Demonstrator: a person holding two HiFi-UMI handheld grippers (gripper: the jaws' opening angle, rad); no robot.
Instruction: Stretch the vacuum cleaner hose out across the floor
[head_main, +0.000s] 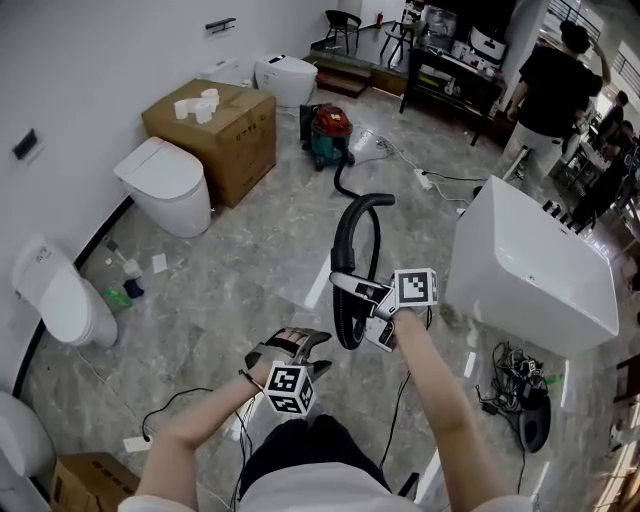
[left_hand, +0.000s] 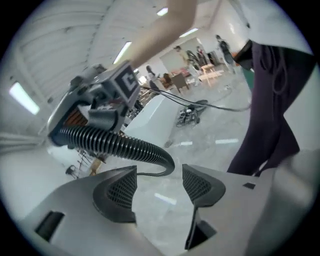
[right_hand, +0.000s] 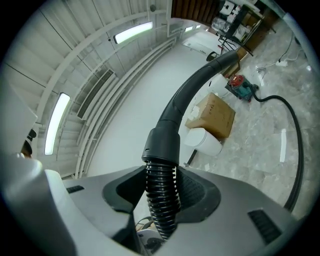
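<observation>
A red and teal vacuum cleaner (head_main: 327, 134) stands on the grey floor at the back. Its black hose (head_main: 345, 186) runs over the floor toward me, then rises in a curved tube (head_main: 352, 225). My right gripper (head_main: 352, 292) is shut on the hose. In the right gripper view the ribbed hose (right_hand: 161, 197) sits between the pads just below its cuff (right_hand: 162, 145). My left gripper (head_main: 300, 343) hangs lower left of it, open. In the left gripper view the left gripper (left_hand: 159, 182) has nothing between its pads, and the ribbed hose (left_hand: 117, 145) curves just beyond them.
A cardboard box (head_main: 225, 130) with paper rolls and a toilet (head_main: 165, 185) stand at the left wall, and another toilet (head_main: 60, 295) nearer. A white bathtub (head_main: 530, 265) is on the right, with tangled cables (head_main: 520, 385) beside it. A person (head_main: 550, 85) stands at the back right.
</observation>
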